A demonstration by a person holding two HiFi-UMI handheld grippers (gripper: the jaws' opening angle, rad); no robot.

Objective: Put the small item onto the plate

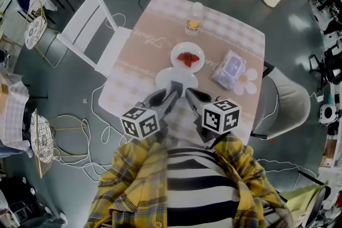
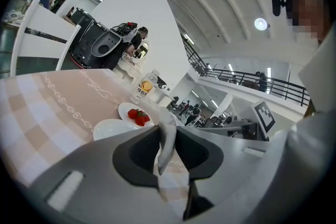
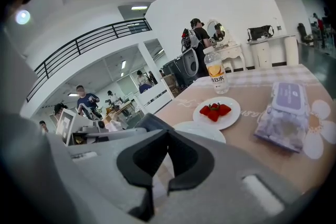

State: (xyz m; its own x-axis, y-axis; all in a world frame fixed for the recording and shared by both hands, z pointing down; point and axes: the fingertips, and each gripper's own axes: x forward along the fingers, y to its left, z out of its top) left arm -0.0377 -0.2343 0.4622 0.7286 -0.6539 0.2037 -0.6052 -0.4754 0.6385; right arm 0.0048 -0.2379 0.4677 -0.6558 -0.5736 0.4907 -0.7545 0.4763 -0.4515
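While L gripper [image 2: 168, 128] pinches white strip [image 2: 165, 150] | berries [image 2: 139, 117] on plate [image 2: 125, 109] ahead | R gripper [image 3: 168, 134] closed

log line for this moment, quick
left tool: shut on white item | right tool: shut, empty | near plate: empty

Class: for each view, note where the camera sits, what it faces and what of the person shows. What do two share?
Head view: on the head, looking steeply down at the table; left claw, right claw and plaid sleeves show.
Left gripper view: on the left claw, facing along the table to the strawberries; its jaws pinch a white strip.
Right gripper view: on the right claw, facing the strawberries and wipes; its jaws are together, empty.
Shared: both gripper views show the strawberries, empty plate and bottle.
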